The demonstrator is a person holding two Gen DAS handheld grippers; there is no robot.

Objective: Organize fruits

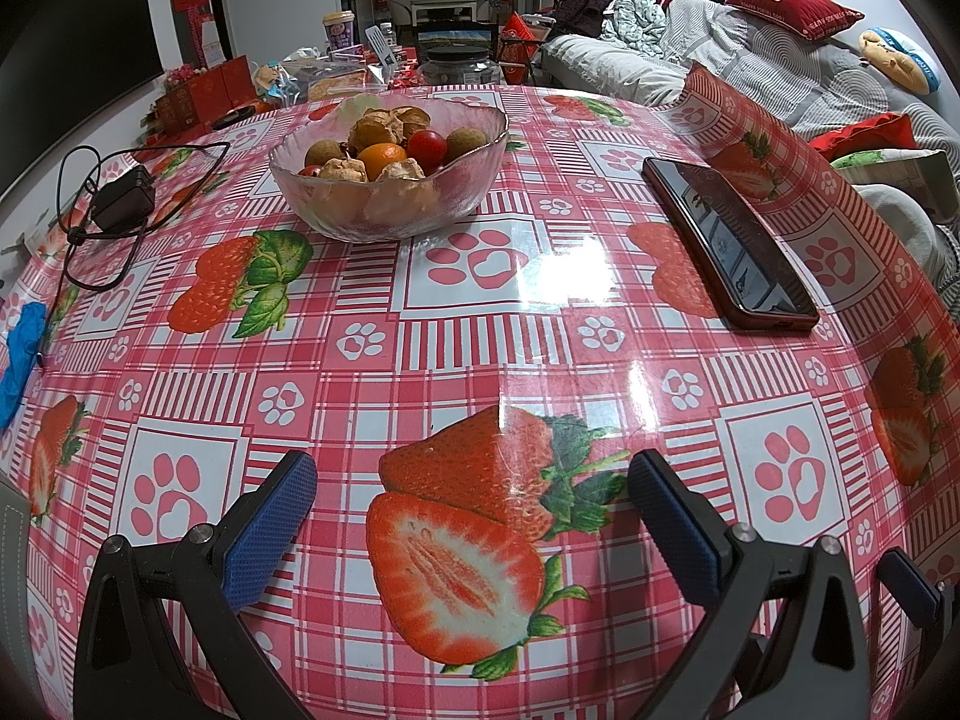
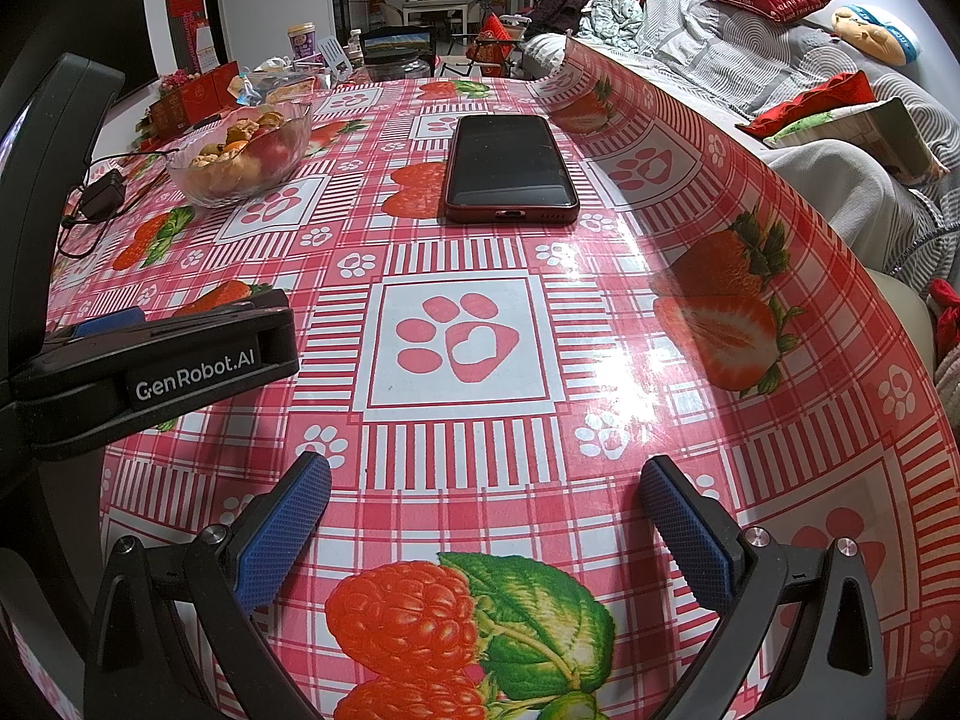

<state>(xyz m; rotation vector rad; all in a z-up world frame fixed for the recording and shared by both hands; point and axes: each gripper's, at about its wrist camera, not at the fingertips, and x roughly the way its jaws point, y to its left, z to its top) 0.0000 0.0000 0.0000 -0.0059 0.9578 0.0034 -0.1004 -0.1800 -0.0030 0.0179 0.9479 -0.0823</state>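
Observation:
A clear glass bowl (image 1: 336,204) stands on the table ahead of my left gripper (image 1: 474,474). It holds several fruits: an orange (image 1: 384,157), a red cherry tomato (image 1: 427,146), brown longans (image 1: 324,153) and papery husked fruits (image 1: 384,123). The bowl also shows far left in the right wrist view (image 2: 204,189). My left gripper is open and empty, low over the cloth, well short of the bowl. My right gripper (image 2: 486,480) is open and empty too. The left gripper's body (image 2: 150,360) sits to its left.
A red-cased phone (image 1: 729,240) lies right of the bowl; it also shows in the right wrist view (image 2: 510,165). A black charger with cable (image 1: 123,198) lies left. The tablecloth's right edge (image 2: 690,138) curls up. Boxes and jars (image 1: 456,63) crowd the far end. A sofa (image 1: 780,60) stands right.

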